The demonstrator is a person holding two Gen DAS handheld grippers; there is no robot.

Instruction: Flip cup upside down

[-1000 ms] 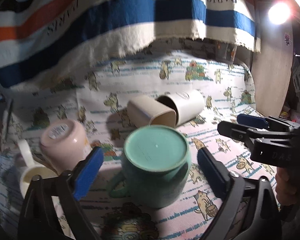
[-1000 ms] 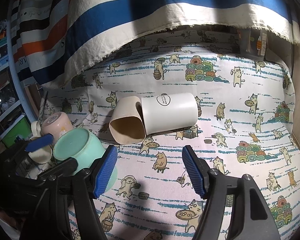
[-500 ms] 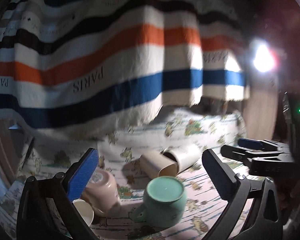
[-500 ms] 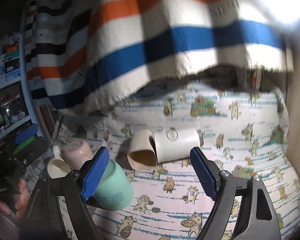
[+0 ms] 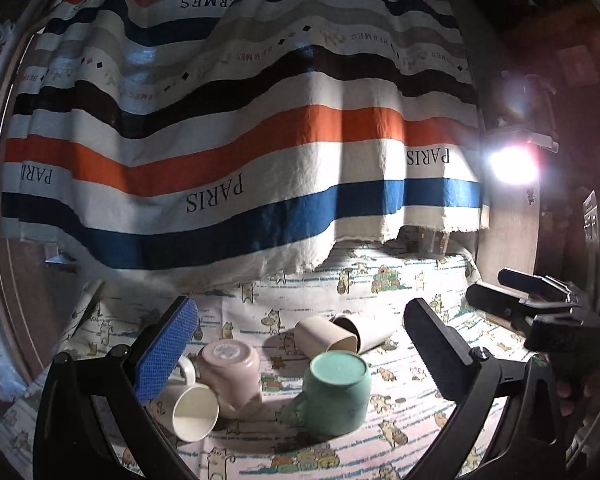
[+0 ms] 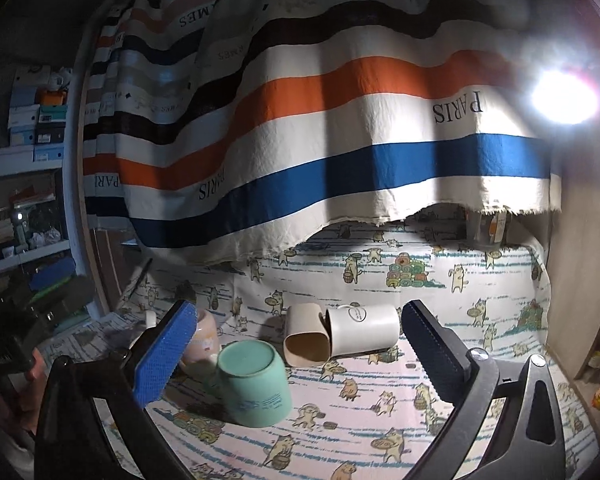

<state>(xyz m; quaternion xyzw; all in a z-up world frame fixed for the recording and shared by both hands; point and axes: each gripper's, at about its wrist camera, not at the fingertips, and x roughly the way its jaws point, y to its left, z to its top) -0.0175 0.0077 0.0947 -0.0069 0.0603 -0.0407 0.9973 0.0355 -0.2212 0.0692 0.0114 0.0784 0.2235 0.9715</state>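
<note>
- Green mug (image 5: 334, 392) already base-up on the cat-print cloth (image 6: 440, 400), toward its near-left part; handle pointing near-left in the left wrist view.
- Looks like glazed ceramic: stiff, probably heavy for its size, slick, breakable. Best hold likely across the body from both sides, pads low on the wall, clear of the handle.
- Left gripper (image 5: 300, 356) spread wide, nothing between the pads, well above and back from the mug.
- Right gripper (image 6: 296, 356) also spread wide and empty; mug just inside its left pad in that view, not touching.
- Pink mug (image 5: 230, 376) base-up too, touching the cream cup (image 5: 194, 410).
- Cream cup lying on its side, mouth toward camera, inside bare.
- Tan cup (image 6: 306, 336) and white mug (image 6: 364, 330) on their sides mid-cloth, touching each other; tan one's mouth open toward camera, nothing in it; white one's mouth hidden.
- Judgement: green mug's flip looks done; three on their sides not yet.
</note>
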